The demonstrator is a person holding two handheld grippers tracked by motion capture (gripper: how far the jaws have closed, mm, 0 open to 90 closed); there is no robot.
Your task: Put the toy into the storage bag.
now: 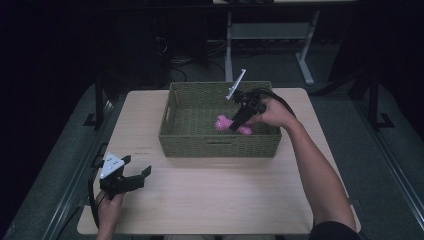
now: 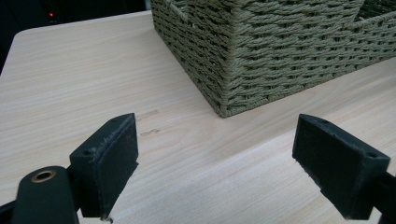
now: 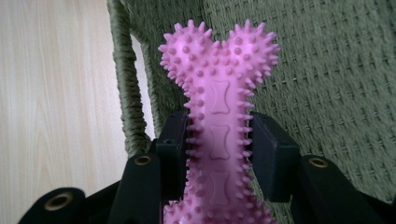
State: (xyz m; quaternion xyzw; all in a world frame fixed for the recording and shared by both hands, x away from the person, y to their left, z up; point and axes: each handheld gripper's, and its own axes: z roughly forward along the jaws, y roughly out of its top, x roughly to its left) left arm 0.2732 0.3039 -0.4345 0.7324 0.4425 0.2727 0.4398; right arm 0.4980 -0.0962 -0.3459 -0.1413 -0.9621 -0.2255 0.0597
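Note:
A pink spiky bone-shaped toy (image 1: 223, 123) is inside the green woven basket (image 1: 177, 132) at mid-table. My right gripper (image 1: 235, 123) reaches into the basket from the right and is shut on the toy's shaft. In the right gripper view the pink toy (image 3: 218, 84) stands between the two jaws, its knobbed end pointing away over the basket's woven inside (image 3: 327, 70). My left gripper (image 1: 138, 172) hovers open over the table's near left part, nothing between its fingers. In the left gripper view its fingers (image 2: 109, 154) frame bare wood, with the basket's near corner (image 2: 224, 60) ahead.
The light wooden table (image 1: 215, 195) has free room in front of the basket and at both sides. The basket has cut-out handles in its walls (image 1: 166, 113). Beyond the table are a dark floor, cables and white desk legs (image 1: 305, 60).

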